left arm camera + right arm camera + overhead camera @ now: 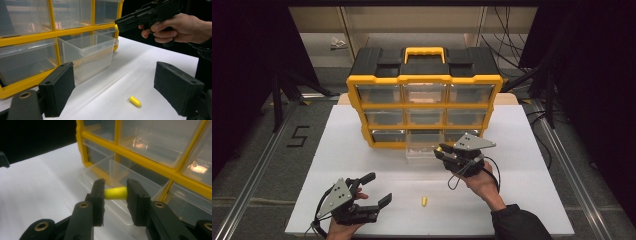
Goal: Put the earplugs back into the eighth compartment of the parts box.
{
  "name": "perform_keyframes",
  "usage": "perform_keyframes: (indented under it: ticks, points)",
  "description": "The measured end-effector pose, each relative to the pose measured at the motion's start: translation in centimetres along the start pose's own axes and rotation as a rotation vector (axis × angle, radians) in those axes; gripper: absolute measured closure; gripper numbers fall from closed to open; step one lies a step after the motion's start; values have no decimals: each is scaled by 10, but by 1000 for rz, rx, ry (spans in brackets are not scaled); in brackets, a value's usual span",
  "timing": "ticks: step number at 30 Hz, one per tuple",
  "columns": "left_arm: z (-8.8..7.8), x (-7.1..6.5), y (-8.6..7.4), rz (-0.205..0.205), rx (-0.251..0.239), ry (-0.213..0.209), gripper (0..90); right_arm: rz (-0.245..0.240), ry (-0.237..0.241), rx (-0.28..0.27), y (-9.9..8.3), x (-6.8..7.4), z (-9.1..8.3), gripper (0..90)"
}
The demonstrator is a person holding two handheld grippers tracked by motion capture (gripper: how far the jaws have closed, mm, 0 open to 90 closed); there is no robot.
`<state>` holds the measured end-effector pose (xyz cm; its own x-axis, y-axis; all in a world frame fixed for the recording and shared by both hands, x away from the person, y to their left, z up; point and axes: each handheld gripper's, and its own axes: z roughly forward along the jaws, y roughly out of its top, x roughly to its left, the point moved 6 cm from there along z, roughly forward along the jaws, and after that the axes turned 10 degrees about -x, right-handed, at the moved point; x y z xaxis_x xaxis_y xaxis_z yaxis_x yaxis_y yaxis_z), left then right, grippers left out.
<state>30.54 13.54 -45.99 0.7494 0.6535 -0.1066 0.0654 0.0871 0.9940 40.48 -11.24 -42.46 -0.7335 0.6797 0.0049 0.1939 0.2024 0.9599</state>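
Note:
A yellow and black drawer cabinet (424, 95) stands at the back of the white table (362, 150). Its bottom middle clear drawer (421, 151) (87, 53) (112, 173) is pulled out. My right gripper (443, 149) (115, 193) is shut on a yellow earplug (115, 193), holding it just over the drawer's front edge. That same earplug shows as a yellow tip (116, 27) in the left gripper view. A second yellow earplug (424, 201) (135, 101) lies on the table near the front. My left gripper (379, 187) (115, 92) is open, low at the front left, pointing at that earplug.
The cabinet has several clear drawers in yellow frames and a yellow handle (424, 51) on top. Dark floor and metal rails (257, 165) surround the table. Bare white table lies to the left and right of the cabinet.

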Motion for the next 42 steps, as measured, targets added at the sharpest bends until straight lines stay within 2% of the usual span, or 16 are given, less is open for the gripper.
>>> perform_keyframes:
  ticks: [1, 7, 17, 19, 20, 21, 24, 25, 28, 35, 42]
  points:
    - [0, 0, 0, -2, -2, 0, 164, 25, 4, -6, 1, -3, 2, 688]
    - [0, 0, 0, -2, 0, -1, 164, 51, -17, -4, 0, -13, 10, 685]
    - [0, 0, 0, -4, -1, -2, 164, 55, -32, 9, -4, -19, 22, 671]
    - [0, 0, 0, -4, 2, -1, 164, 57, -33, 11, -5, -20, 25, 606]
    - [0, 0, 0, -4, 2, -1, 164, 57, -33, 11, -5, -20, 25, 606]
    - [0, 0, 0, -3, 1, -2, 164, 63, -44, 8, -5, -21, 26, 539]
    - [0, 0, 0, -3, 2, -2, 164, 58, -47, 2, -4, -20, 25, 496]
    - [0, 0, 0, -3, 0, -3, 164, 54, -57, -4, -2, -20, 24, 442]
    - [0, 0, 0, -2, 2, -2, 164, 61, -62, -8, -1, -21, 23, 420]
    - [0, 0, 1, -3, 0, -2, 164, 50, -33, -37, 8, -9, 15, 340]
    - [-1, 0, 1, -3, -2, 1, 164, 31, 14, -23, 10, 8, 11, 325]
